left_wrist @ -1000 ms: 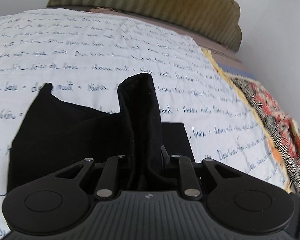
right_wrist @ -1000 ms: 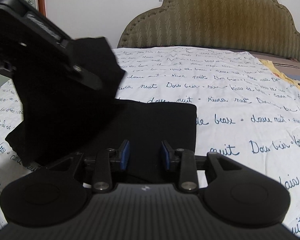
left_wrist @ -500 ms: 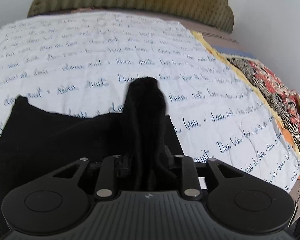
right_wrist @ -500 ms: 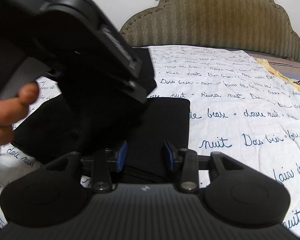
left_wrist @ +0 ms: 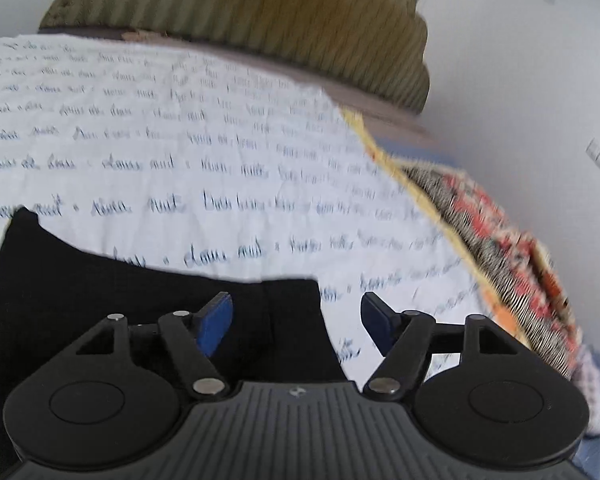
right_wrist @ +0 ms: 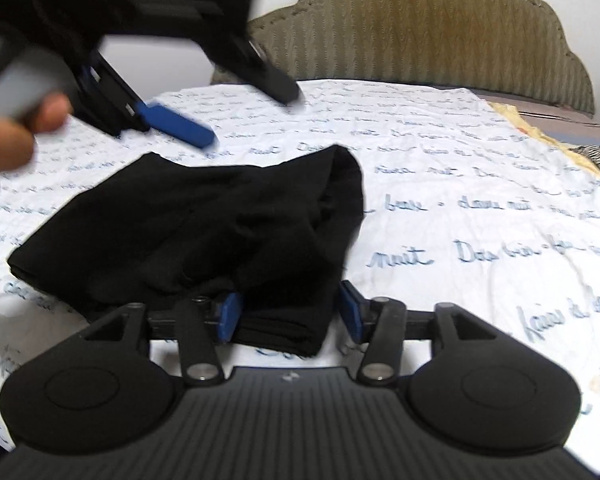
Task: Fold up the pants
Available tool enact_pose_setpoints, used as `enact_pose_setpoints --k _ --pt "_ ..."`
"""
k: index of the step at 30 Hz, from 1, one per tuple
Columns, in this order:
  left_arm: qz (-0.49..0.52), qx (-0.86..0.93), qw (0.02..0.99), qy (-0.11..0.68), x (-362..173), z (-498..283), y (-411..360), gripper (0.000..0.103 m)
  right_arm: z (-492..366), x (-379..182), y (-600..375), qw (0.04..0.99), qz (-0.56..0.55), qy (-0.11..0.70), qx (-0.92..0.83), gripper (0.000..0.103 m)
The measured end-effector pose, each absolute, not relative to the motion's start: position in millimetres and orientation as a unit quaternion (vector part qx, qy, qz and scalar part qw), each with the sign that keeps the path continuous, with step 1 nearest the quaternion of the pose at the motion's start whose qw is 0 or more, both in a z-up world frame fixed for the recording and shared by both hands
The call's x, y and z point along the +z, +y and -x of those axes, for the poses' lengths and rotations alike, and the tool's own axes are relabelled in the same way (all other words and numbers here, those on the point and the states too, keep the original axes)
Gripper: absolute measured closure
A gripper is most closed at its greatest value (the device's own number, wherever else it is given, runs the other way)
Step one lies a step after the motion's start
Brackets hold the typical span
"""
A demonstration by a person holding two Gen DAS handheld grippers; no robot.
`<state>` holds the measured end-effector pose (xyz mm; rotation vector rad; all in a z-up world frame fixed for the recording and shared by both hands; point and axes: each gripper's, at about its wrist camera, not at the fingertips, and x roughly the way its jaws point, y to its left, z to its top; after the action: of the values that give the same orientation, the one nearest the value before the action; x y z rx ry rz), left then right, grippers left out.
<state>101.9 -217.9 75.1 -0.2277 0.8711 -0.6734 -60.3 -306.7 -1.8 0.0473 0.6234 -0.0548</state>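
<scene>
The fold has just been laid: the black pants (right_wrist: 204, 240) lie bunched on the bed (right_wrist: 480, 208), centre-left in the right view, as both claws let go. The left claw (left_wrist: 296, 320) is opening, empty; the right claw (right_wrist: 288, 316) is opening with cloth between its unpressing pads. Next comes flattening the raised hump

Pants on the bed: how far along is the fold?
Done: the black pants lie folded into a compact stack on the white bedspread. In hand: nothing; the left gripper and the right gripper are both opening, pads off the cloth. Left: the top layer near the right edge bulges and needs flattening.
</scene>
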Motion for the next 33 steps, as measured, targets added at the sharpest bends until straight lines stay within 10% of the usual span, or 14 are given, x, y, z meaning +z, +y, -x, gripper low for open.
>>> enact_pose_setpoints --k 11,20,22,33 --pt "0.065 -0.209 0.888 0.404 71.1 -103.1 -136.3 0.032 104.8 42.1 -323.6 0.969 -0.037 0.244 -0.031 0.046" --pt "0.047 -0.191 0.893 0.404 64.4 -90.9 -111.5 0.032 70.7 20.9 -312.9 0.957 -0.04 0.289 -0.003 0.074" --pt "0.041 -0.185 0.895 0.403 63.1 -90.4 -111.5 0.032 69.4 15.4 -305.1 0.956 -0.016 0.291 -0.018 0.096" --pt "0.029 -0.188 0.888 0.418 52.1 -93.4 -112.7 0.032 86.3 8.7 -312.2 0.95 -0.008 0.307 -0.052 0.1"
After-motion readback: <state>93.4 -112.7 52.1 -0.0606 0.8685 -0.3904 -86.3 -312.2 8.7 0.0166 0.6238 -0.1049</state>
